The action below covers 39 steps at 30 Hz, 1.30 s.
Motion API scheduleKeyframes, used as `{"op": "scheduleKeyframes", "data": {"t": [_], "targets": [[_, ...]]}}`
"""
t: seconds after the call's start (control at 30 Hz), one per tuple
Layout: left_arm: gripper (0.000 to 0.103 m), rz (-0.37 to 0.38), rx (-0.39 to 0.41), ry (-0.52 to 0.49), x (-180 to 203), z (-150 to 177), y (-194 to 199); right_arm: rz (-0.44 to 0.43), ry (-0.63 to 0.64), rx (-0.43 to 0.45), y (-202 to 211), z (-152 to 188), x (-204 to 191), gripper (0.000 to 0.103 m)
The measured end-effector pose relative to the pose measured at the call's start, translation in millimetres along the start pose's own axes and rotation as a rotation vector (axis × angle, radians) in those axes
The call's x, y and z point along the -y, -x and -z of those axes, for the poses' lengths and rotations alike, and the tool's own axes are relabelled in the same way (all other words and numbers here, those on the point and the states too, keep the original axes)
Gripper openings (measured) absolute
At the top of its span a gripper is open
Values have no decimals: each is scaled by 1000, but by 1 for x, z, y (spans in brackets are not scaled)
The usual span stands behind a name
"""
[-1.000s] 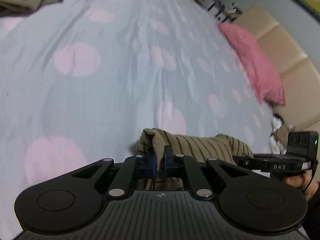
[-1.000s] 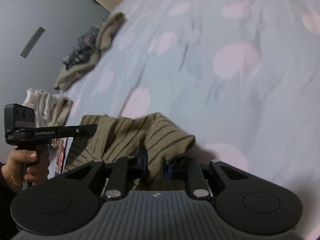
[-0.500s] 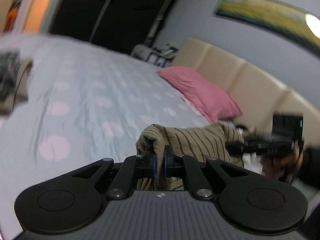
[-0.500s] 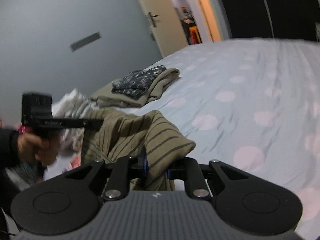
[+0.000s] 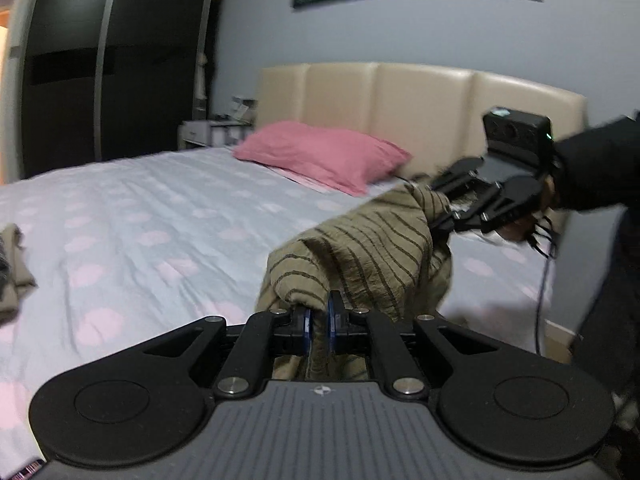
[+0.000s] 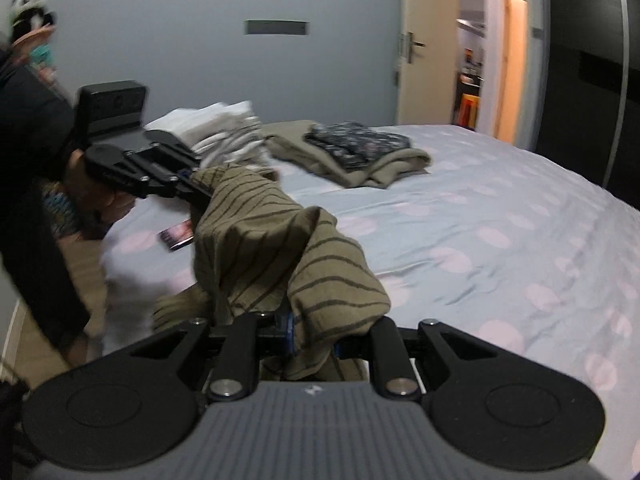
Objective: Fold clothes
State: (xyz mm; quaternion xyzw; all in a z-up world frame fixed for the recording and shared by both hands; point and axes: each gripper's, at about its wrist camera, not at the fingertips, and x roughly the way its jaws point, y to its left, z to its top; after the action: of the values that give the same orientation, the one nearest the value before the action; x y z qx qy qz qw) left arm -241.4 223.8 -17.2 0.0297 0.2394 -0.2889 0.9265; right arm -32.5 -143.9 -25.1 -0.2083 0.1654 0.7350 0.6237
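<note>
An olive garment with dark stripes (image 5: pixel 360 248) hangs in the air between my two grippers, above the near side of the bed. My left gripper (image 5: pixel 318 326) is shut on one bunched edge of it. My right gripper (image 6: pixel 310 334) is shut on another edge of the striped garment (image 6: pixel 260 248), which drapes over its fingers. In the left wrist view the right gripper (image 5: pixel 436 196) shows at the right, held by a hand in a dark sleeve. In the right wrist view the left gripper (image 6: pixel 192 184) shows at the left.
The bed (image 5: pixel 160 216) has a pale blue sheet with pink dots, a pink pillow (image 5: pixel 320 154) and a beige headboard. A folded beige and dark patterned pile (image 6: pixel 356 152), a white stack (image 6: pixel 220 132) and a phone (image 6: pixel 178 234) lie on it. A door stands open behind.
Both grippers have risen and rolled upright, lifting the striped garment off the bed. The views swung from the sheet to the room's walls. Both grips stayed shut.
</note>
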Motion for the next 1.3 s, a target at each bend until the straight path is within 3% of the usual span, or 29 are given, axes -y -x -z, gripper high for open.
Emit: {"op": "scheduleKeyframes", "data": {"t": [0.1, 0.23, 0.33, 0.4, 0.5, 0.6, 0.73, 0.83, 0.9, 0.97, 1.0, 1.07, 1.13, 1.2, 1.27, 1.3], "targets": [[7, 65, -120, -50, 9, 29, -6, -38, 70, -82, -2, 26, -24, 21], [11, 172, -368, 35, 19, 55, -20, -74, 179, -291, -20, 66, -56, 38], [13, 141, -541, 130, 25, 47, -25, -142, 111, -419, -23, 69, -58, 53], [14, 128, -606, 174, 23, 37, -22, -183, 33, -506, -18, 65, -52, 54], [16, 106, -612, 184, 25, 20, -5, -167, -57, -558, 0, 51, -38, 54], [20, 58, -569, 214, 25, -2, 3, -52, -103, -464, 15, 25, -33, 61], [30, -66, -406, 339, 28, -30, -12, 59, -158, -381, 0, -12, -41, 58], [30, -80, -346, 346, 39, -35, -39, 81, -160, -370, -27, -28, -57, 52], [30, -83, -402, 246, 47, -21, -63, 86, -125, -409, -49, -24, -70, 47], [30, -96, -539, 165, 49, 12, -88, 86, -75, -472, -73, -11, -82, 44], [24, -105, -609, 163, 45, 33, -98, 105, -46, -521, -81, 3, -82, 44], [20, -74, -579, 250, 27, 59, -94, 122, -45, -585, -89, 26, -69, 44], [12, -62, -584, 310, 15, 59, -89, 130, -83, -627, -89, 43, -48, 44], [11, -110, -616, 314, 10, 51, -83, 178, -128, -662, -74, 36, -29, 44], [12, -167, -642, 331, 9, 45, -78, 267, -89, -698, -58, 28, -20, 45], [12, -168, -636, 357, 8, 40, -75, 288, -126, -670, -50, 22, -15, 46]]}}
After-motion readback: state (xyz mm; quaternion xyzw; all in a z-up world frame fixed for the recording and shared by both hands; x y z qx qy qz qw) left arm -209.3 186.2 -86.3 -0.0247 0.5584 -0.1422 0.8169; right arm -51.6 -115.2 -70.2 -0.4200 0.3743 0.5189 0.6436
